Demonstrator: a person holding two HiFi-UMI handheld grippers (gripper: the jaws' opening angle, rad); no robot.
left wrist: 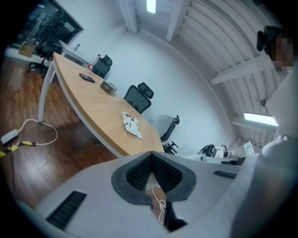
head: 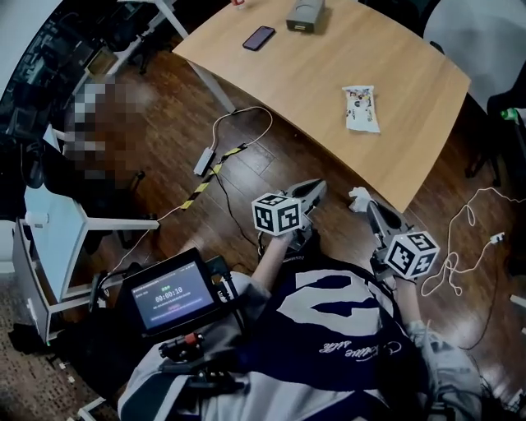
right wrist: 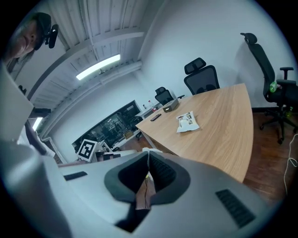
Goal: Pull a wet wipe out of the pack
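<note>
The wet wipe pack point(head: 362, 108) lies flat on the wooden table point(head: 271, 74), near its right front edge; it also shows far off in the left gripper view point(left wrist: 132, 124) and the right gripper view point(right wrist: 187, 121). Both grippers hang close to my body over the floor, well short of the table. My left gripper point(head: 319, 187) point(left wrist: 152, 153) is shut with nothing in it. My right gripper point(head: 367, 205) point(right wrist: 148, 152) is shut too, and a small crumpled white piece point(head: 358, 197) sits right at its tips, seemingly pinched there.
A dark phone point(head: 259, 37) and a grey box point(head: 304, 15) lie at the table's far side. Cables and a power strip point(head: 205, 160) run over the wood floor, and more white cable point(head: 460, 259) lies at the right. Black office chairs point(left wrist: 139, 97) stand behind the table.
</note>
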